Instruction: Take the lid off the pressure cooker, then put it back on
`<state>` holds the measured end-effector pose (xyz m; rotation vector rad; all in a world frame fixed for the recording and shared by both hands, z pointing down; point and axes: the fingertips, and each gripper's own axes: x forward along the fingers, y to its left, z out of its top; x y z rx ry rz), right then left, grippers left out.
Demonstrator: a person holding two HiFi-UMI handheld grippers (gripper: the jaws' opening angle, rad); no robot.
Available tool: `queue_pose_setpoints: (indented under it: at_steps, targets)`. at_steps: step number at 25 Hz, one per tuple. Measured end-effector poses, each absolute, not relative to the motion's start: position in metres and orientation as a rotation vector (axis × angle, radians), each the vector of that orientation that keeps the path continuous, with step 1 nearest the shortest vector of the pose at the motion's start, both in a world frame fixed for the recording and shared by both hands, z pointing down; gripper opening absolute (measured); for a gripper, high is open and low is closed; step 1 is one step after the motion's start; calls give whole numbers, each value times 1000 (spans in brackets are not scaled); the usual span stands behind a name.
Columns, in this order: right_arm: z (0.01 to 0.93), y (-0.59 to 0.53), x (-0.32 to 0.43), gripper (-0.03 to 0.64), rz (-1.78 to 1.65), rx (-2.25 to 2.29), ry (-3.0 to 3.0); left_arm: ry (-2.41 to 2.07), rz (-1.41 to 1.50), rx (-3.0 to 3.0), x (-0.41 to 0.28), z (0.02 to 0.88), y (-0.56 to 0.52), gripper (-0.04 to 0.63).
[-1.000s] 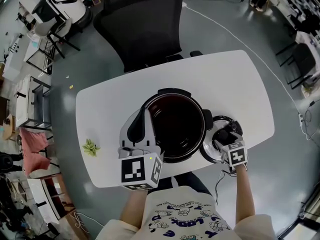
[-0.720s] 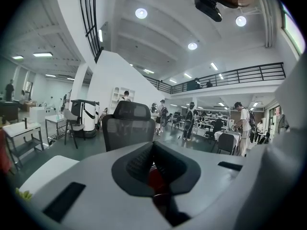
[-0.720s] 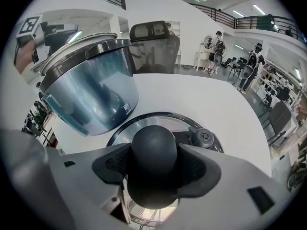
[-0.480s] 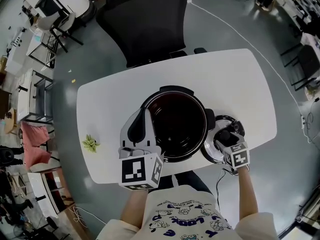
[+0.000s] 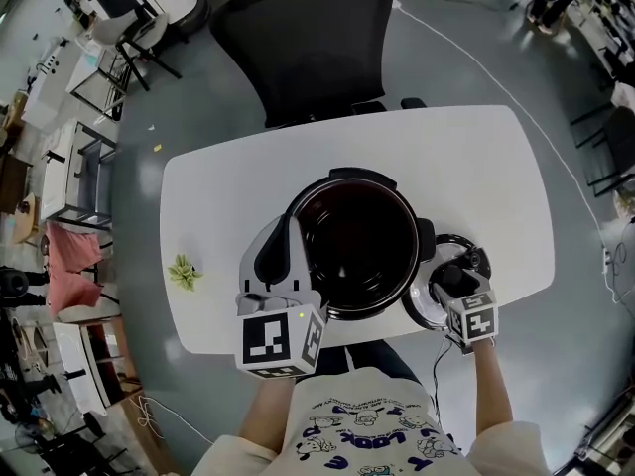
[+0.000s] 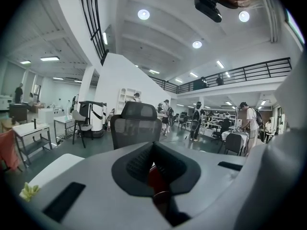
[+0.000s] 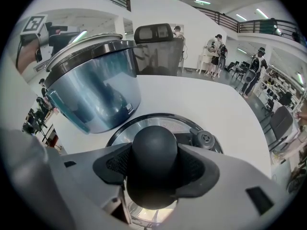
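The pressure cooker [image 5: 359,244] stands open in the middle of the white table [image 5: 466,167], its inside dark; the right gripper view shows its steel wall [image 7: 93,95]. Its lid [image 5: 437,300] lies flat on the table just right of the pot. My right gripper [image 5: 448,278] points steeply down over the lid. Its pads sit against both sides of the black knob [image 7: 153,152], with the steam valve [image 7: 205,139] beside it. My left gripper [image 5: 286,228] is shut and lies along the pot's left side, holding nothing I can make out [image 6: 156,176].
A black office chair [image 5: 308,38] stands behind the table's far edge. A small green sprig [image 5: 184,271] lies near the table's left edge. A white cable [image 5: 516,107] runs over the floor at the right. People and desks show far off.
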<state>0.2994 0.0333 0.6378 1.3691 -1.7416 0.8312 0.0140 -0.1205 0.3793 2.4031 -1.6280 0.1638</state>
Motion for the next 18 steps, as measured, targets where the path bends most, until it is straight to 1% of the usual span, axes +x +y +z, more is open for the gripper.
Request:
queue_pose_setpoints:
  at_steps: [6, 15, 18]
  targets:
    - [628, 35, 293, 295, 868, 1355, -1767, -1649, 159, 2379, 2, 381, -118, 12]
    - [581, 52, 291, 295, 891, 1356, -1784, -1613, 157, 2341, -16, 388, -114, 15]
    - [564, 61, 291, 295, 891, 1336, -1787, -1601, 123, 2326, -23, 387, -111, 80]
